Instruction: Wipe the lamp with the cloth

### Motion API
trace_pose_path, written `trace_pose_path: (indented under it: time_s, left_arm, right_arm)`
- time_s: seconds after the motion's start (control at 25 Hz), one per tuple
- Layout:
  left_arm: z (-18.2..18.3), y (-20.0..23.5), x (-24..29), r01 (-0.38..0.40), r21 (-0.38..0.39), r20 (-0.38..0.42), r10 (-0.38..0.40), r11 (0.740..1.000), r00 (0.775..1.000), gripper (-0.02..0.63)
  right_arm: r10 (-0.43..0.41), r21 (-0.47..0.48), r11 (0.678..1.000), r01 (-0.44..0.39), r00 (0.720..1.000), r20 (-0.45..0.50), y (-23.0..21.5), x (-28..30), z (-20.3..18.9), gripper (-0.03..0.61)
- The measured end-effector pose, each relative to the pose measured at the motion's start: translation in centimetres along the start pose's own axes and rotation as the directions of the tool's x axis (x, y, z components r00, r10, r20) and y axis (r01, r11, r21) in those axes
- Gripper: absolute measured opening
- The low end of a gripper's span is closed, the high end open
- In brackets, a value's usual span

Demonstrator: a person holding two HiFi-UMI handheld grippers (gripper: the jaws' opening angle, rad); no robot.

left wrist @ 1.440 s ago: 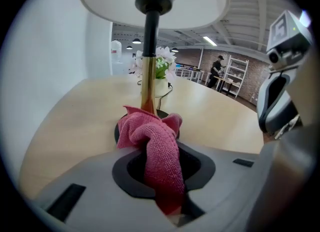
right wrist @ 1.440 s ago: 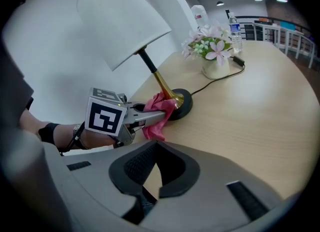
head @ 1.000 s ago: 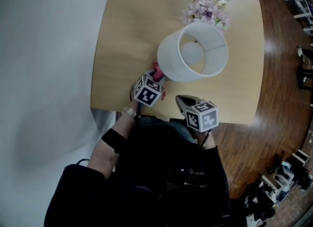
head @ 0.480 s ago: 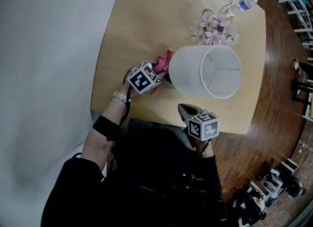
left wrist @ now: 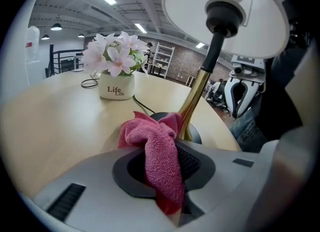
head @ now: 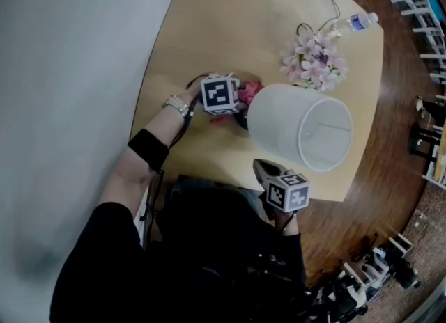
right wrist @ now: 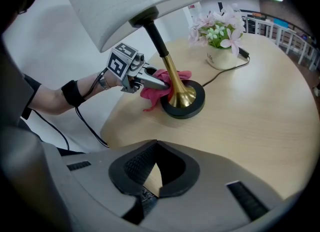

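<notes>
The left gripper (left wrist: 166,173) clamped the pink cloth (left wrist: 157,146) against the stem of the lamp (left wrist: 198,100); a flower pot (left wrist: 116,86) and cable (left wrist: 142,106) lay beyond it. The right gripper (right wrist: 150,175) was closed, empty.

left gripper (right wrist: 159,82) | carried cloth (left wrist: 157,151) round lamp stem (right wrist: 170,76) | cube rolled

I see a pale wooden worktop (head: 209,29) carrying the lamp's black base (right wrist: 195,105), a white flower pot (right wrist: 221,59) (a cable (right wrist: 226,71) runs beside it) and a water bottle (head: 357,21) at its far corner.
</notes>
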State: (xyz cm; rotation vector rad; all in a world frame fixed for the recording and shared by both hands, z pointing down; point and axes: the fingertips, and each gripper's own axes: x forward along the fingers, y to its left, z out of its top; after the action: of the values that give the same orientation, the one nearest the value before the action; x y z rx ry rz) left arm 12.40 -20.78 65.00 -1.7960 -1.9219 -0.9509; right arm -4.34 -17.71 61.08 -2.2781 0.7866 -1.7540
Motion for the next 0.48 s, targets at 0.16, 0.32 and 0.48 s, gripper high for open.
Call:
trace_pose_path:
  time_s: [0.16, 0.32, 0.48]
  left_arm:
    - [0.3, 0.9, 0.3, 0.071, 0.062, -0.028, -0.070, 0.995, 0.997, 0.089]
    - [0.6, 1.5, 0.9, 0.171, 0.123, -0.079, -0.162, 0.978, 0.984, 0.089]
    - [2.2, 1.9, 1.4, 0.259, 0.173, -0.098, -0.245, 0.950, 0.964, 0.089]
  right_arm:
    - [0.004, 0.006, 1.000, -0.003, 1.000, -0.025, 0.9, 0.0, 0.4, 0.005]
    - [0.014, 0.020, 1.000, -0.013, 0.999, -0.046, 0.6, 0.6, 0.0, 0.005]
    - [0.013, 0.030, 1.000, -0.011, 0.998, -0.060, 1.1, 0.4, 0.4, 0.005]
